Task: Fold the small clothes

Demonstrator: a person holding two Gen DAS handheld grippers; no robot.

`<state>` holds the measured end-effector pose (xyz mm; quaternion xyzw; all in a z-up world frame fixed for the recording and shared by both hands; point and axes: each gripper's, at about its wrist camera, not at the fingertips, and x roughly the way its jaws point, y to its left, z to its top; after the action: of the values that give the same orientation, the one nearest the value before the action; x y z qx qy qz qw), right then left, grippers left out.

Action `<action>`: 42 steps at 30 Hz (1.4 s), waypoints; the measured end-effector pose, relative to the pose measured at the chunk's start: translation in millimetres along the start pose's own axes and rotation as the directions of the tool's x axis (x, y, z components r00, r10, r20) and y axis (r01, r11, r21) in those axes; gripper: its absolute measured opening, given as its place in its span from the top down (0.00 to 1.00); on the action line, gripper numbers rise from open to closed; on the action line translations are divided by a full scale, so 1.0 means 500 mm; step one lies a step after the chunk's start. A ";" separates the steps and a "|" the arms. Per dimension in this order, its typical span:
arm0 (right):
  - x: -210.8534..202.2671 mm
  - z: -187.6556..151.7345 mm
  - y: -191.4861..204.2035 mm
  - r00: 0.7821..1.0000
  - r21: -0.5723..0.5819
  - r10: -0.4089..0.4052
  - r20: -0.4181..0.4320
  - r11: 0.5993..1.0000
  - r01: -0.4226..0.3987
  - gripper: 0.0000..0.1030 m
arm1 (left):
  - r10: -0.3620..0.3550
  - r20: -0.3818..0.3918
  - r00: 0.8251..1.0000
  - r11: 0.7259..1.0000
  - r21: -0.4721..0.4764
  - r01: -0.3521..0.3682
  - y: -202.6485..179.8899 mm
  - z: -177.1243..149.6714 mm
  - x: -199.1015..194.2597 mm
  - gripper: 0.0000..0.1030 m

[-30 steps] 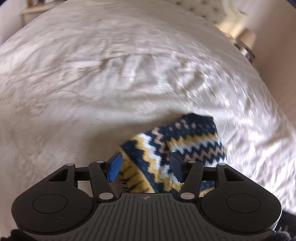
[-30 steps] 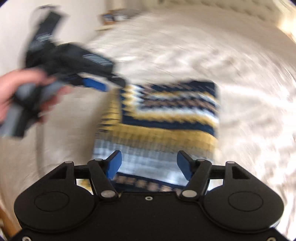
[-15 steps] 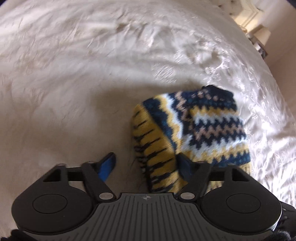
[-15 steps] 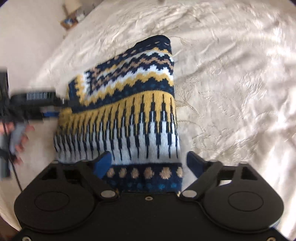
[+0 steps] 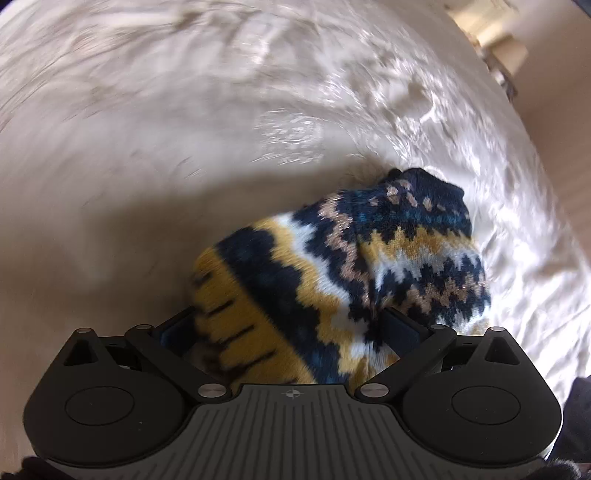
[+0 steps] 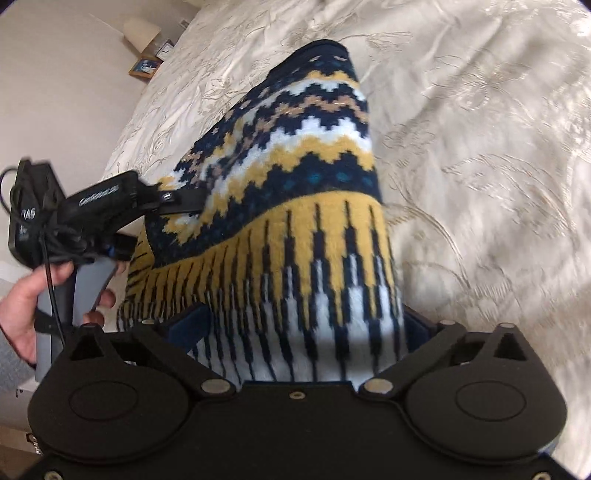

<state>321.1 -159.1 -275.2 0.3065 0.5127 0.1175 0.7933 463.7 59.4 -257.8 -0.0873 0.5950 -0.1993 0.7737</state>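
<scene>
Item: patterned knit garment (image 6: 295,206), navy/yellow/white, on bed (image 6: 480,147), near end lifted.
L hand-held gripper (image 5: 288,328): jaws wide, bunched knit btwn them; can't tell if gripped.
R hand-held gripper (image 6: 306,325): jaws wide, knit's white-striped end btwn fingers.
Lamp (image 6: 140,31) by wall.

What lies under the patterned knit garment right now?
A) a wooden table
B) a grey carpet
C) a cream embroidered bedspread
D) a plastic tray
C: the knit garment rests on a cream bedspread with embroidered swirls, seen in both wrist views.
</scene>
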 end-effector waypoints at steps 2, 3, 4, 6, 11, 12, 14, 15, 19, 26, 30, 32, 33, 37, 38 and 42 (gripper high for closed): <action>0.002 -0.001 -0.002 1.000 0.003 0.007 0.012 1.000 -0.007 0.00 | 0.030 -0.013 0.999 0.999 0.028 -0.029 -0.016 0.010 0.015 0.00; -0.001 -0.005 -0.004 1.000 0.010 0.013 0.020 1.000 -0.013 0.00 | 0.042 -0.016 0.999 0.999 0.031 -0.042 -0.022 0.013 0.019 0.00; -0.002 -0.007 -0.006 0.999 0.016 0.020 0.027 1.000 -0.020 0.00 | 0.054 -0.018 0.998 0.998 0.028 -0.053 -0.027 0.015 0.021 0.00; -0.012 -0.015 -0.011 0.999 0.015 0.031 0.038 0.999 -0.032 0.00 | 0.067 -0.021 0.998 0.998 0.013 -0.067 -0.031 0.016 0.020 0.00; -0.014 -0.026 -0.001 0.999 -0.018 0.019 0.049 1.000 -0.018 0.00 | 0.059 -0.027 0.998 0.998 -0.006 -0.059 -0.029 0.012 0.020 0.00; -0.013 -0.026 0.002 0.999 -0.015 0.013 0.048 1.000 -0.012 0.00 | 0.055 -0.031 0.998 0.998 -0.011 -0.055 -0.024 0.012 0.018 0.00; -0.012 -0.021 0.003 0.999 0.002 0.008 0.037 1.000 -0.008 0.00 | 0.051 -0.041 0.998 0.999 -0.013 -0.052 -0.019 0.017 0.019 0.00; -0.012 -0.018 0.002 1.000 0.018 0.010 0.028 1.000 -0.011 0.00 | 0.050 -0.047 0.998 0.999 -0.014 -0.051 -0.019 0.019 0.020 0.00; -0.010 -0.001 -0.014 0.999 0.099 0.045 -0.015 0.994 -0.043 0.00 | 0.029 -0.067 0.997 0.999 -0.020 -0.030 -0.016 0.026 0.021 0.01; -0.042 0.008 -0.002 0.999 0.103 0.001 -0.042 0.995 0.003 0.49 | -0.045 0.010 0.999 0.999 -0.022 0.045 -0.014 0.009 -0.010 0.66; -0.084 0.005 0.026 1.000 0.087 -0.016 0.002 0.996 0.016 0.57 | 0.027 0.038 0.999 0.999 0.037 -0.028 -0.056 0.005 -0.036 0.74; -0.109 0.005 0.041 1.000 0.081 -0.010 0.022 0.997 0.008 0.59 | 0.048 0.053 0.997 0.997 0.055 -0.051 -0.073 -0.001 -0.052 0.74; -0.120 0.004 0.049 0.999 0.074 -0.009 0.030 0.997 0.007 0.59 | 0.056 0.062 0.996 0.996 0.062 -0.060 -0.081 -0.004 -0.060 0.75; -0.160 -0.003 0.069 0.999 0.052 -0.011 0.053 0.999 0.009 0.60 | 0.052 0.070 0.996 0.994 0.094 -0.059 -0.103 -0.019 -0.085 0.75; -0.168 -0.008 0.071 0.998 0.048 -0.012 0.059 0.999 0.009 0.60 | 0.048 0.070 0.996 0.994 0.096 -0.055 -0.108 -0.024 -0.090 0.75; -0.206 -0.036 0.061 0.997 0.062 -0.025 0.074 0.998 0.020 0.60 | 0.023 0.063 0.998 0.993 0.113 -0.030 -0.141 -0.055 -0.098 0.75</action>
<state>263.3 -180.0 -185.5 0.3291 0.4897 0.0811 0.8033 412.4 18.5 -195.9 -0.0414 0.5598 -0.2199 0.7978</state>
